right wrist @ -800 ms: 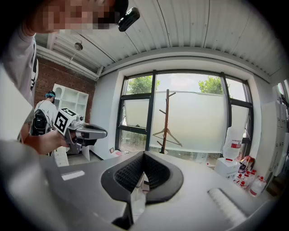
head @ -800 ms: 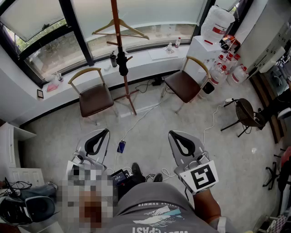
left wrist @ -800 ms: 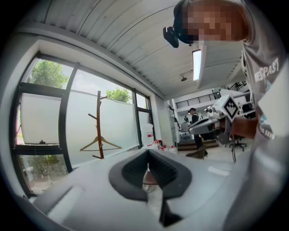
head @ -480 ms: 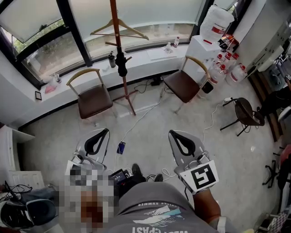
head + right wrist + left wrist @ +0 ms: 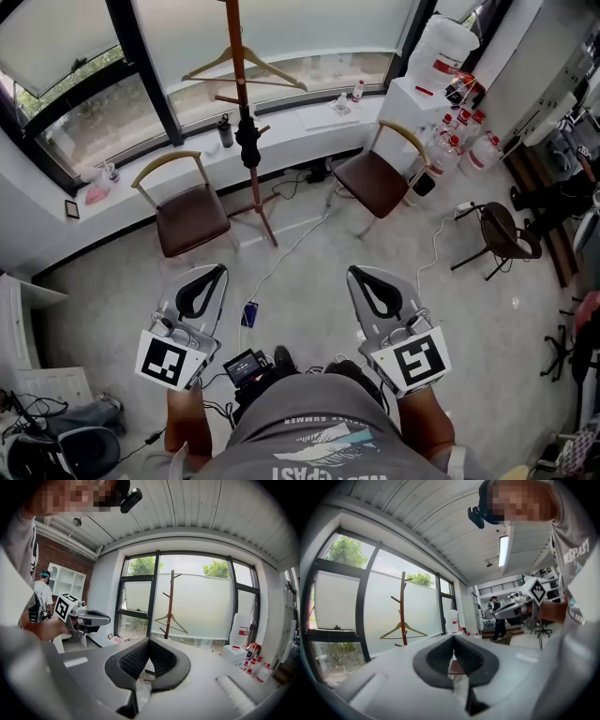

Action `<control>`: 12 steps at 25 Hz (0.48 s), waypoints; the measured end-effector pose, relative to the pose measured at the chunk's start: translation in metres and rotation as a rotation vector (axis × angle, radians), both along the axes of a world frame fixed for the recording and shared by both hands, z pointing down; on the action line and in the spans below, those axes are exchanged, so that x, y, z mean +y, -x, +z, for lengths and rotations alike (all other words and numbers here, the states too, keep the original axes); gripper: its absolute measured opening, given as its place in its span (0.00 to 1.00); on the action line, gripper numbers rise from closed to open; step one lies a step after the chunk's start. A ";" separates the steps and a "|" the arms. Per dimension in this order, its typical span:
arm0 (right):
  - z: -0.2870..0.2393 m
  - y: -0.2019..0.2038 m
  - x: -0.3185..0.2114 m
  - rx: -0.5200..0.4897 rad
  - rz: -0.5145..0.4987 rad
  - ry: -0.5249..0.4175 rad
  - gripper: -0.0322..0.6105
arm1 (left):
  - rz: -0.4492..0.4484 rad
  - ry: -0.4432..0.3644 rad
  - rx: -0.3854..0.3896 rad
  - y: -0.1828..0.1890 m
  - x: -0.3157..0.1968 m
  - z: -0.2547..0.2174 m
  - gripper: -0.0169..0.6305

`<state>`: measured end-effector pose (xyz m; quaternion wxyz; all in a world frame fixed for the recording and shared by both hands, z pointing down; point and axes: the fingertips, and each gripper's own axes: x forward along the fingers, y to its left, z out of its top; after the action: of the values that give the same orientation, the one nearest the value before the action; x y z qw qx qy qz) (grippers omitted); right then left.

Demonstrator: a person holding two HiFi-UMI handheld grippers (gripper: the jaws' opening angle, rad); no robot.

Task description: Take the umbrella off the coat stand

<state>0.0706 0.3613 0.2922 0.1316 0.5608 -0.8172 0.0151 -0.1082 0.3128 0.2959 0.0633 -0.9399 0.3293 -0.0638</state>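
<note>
My left gripper [image 5: 216, 274] was closed and empty. Beyond it, the folded black umbrella [image 5: 247, 146] hung on the wooden coat stand [image 5: 238, 56], well apart from both grippers. My right gripper [image 5: 357, 277] was also closed and empty.

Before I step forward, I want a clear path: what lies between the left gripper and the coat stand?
Head view: between left gripper and coat stand, only floor crossed by a white cable.

right gripper [image 5: 149, 641]: we see jaws together, nothing between | coat stand [image 5: 169, 603] ahead by the window [image 5: 206, 606], hanger [image 5: 171, 619] hung on it | left gripper [image 5: 107, 619] at our left
</note>
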 end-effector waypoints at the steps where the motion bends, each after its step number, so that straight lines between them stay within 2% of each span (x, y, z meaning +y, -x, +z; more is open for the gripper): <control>1: 0.000 0.002 -0.003 -0.002 0.002 0.001 0.05 | 0.004 -0.003 0.001 0.002 -0.003 0.000 0.03; 6: -0.002 0.013 -0.022 -0.042 -0.023 -0.001 0.05 | -0.001 0.000 0.011 0.010 -0.020 0.001 0.03; 12: -0.001 0.003 -0.060 -0.055 -0.051 -0.007 0.05 | -0.029 0.023 0.006 0.004 -0.045 0.011 0.03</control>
<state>0.0675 0.3009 0.2910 0.1074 0.5397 -0.8347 0.0244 -0.1127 0.2682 0.3070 0.0505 -0.9359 0.3423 -0.0657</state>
